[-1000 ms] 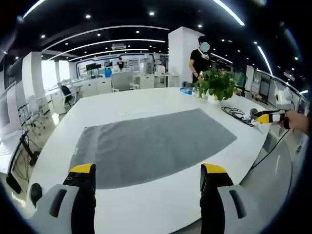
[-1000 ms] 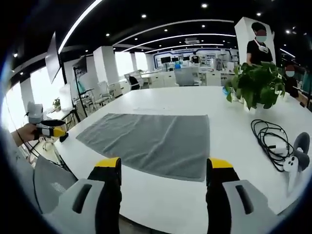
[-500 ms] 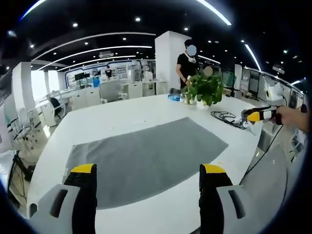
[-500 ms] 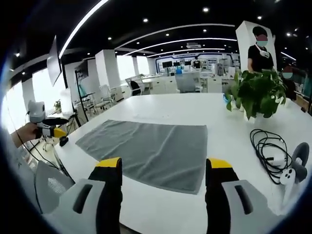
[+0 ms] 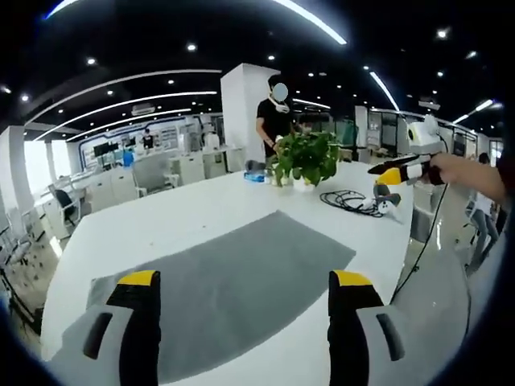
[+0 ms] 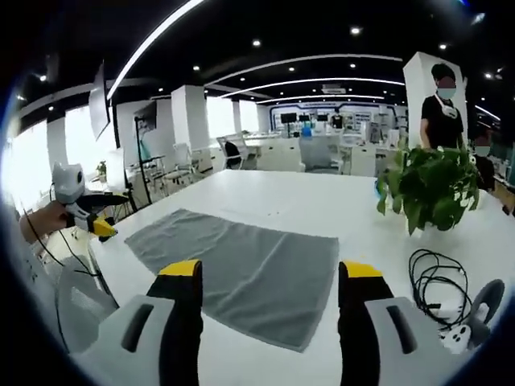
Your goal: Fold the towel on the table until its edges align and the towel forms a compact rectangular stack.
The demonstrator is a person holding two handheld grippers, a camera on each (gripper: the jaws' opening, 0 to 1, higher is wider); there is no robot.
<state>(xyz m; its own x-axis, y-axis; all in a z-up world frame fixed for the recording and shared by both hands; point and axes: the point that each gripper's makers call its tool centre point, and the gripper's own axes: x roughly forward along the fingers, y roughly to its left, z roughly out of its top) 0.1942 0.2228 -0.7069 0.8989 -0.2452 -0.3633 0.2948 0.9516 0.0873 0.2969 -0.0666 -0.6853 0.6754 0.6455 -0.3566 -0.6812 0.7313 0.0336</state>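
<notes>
Beyond the flat grey towel (image 6: 241, 269) stand a plant (image 6: 430, 189) and cable (image 6: 430, 281); both grippers gape empty.

Nothing here can be read: no labels, brands or numbers on anything near, and the bright screens on the far wall are too small and blurred to make out.
</notes>
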